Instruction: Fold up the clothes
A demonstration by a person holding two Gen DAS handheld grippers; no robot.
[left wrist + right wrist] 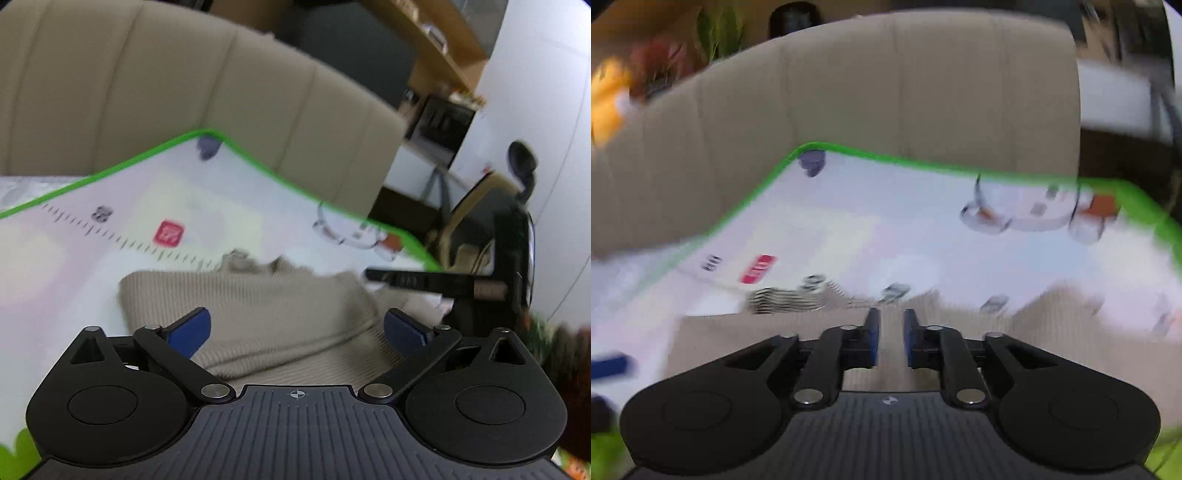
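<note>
One beige ribbed-knit garment (266,306), fine vertical ribbing, lying bunched and partly folded on the play mat (147,206); a thicker rolled or hemmed band crosses its near part, and its far edge is uneven and rumpled. In the right wrist view the same beige knit (1052,314) spreads under and beyond the gripper, blurred. One play mat, white with a bright green border, printed with a ruler scale, a red label and cartoon figures, most of the print smeared by blur. One beige upholstered sofa back (221,81) with vertical seams stands along the mat's far side. One left gripper (297,326): blue pads spread as wide as they go, over the garment's near part, nothing between them. One right gripper (891,339): blue pads close together with a narrow gap, over the beige knit; no cloth shows in the gap, and whether any is caught at the tips cannot be told. A black bar of that right gripper (443,282) shows at the garment's right end in the left wrist view. One black office chair (517,206) stands far right, blurred.
</note>
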